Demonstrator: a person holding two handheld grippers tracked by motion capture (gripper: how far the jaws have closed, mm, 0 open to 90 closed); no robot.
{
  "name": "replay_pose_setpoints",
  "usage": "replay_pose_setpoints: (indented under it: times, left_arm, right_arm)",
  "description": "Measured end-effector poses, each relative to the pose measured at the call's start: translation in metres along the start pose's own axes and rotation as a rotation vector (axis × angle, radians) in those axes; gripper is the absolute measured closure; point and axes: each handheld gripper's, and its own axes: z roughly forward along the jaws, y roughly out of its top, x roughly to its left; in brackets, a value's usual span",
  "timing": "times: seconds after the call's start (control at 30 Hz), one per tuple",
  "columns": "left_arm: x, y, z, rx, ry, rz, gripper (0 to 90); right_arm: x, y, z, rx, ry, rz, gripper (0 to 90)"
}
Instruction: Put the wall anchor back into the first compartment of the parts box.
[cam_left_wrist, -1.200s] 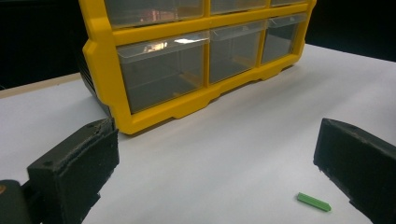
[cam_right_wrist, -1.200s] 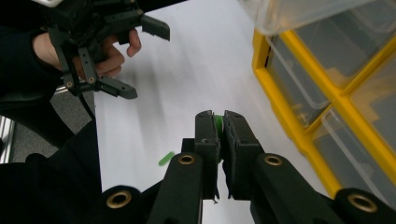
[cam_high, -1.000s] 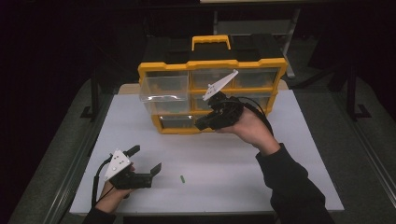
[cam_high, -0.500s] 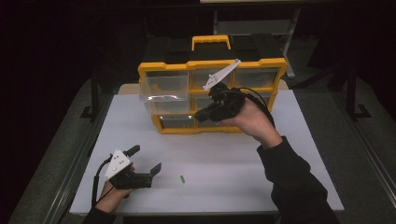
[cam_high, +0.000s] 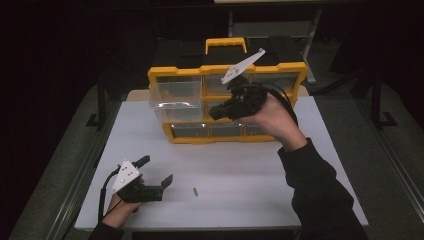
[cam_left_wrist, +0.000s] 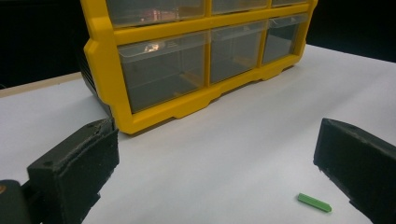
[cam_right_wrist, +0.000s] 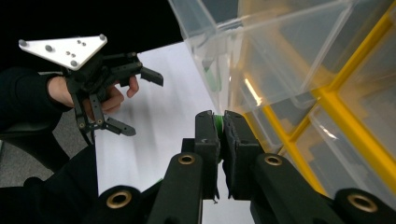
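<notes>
Near edge of the white table (cam_high: 240, 200): left tool (cam_high: 156, 176) resting low, spread wide and empty, one green piece (cam_left_wrist: 314, 203) lying loose beside its right-hand jaw. Farther back: right tool (cam_right_wrist: 220, 128) raised, clenched on a small green piece (cam_right_wrist: 216, 122), just beside a pulled-out clear drawer (cam_high: 175, 95) of the yellow organizer (cam_high: 295, 67).

A white table (cam_high: 240, 200) — grey floor (cam_high: 380, 150) on both sides.
</notes>
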Motion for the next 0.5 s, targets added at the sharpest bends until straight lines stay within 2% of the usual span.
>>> replay_pose_setpoints:
  times: [0.5]
  left_arm:
    - [0.000, 0.000, 0.000, 0.000, 0.000, -0.004, 0.0]
  right_arm:
    - [-0.002, 0.032, -0.021, -0.059, -0.006, -0.024, 84.3]
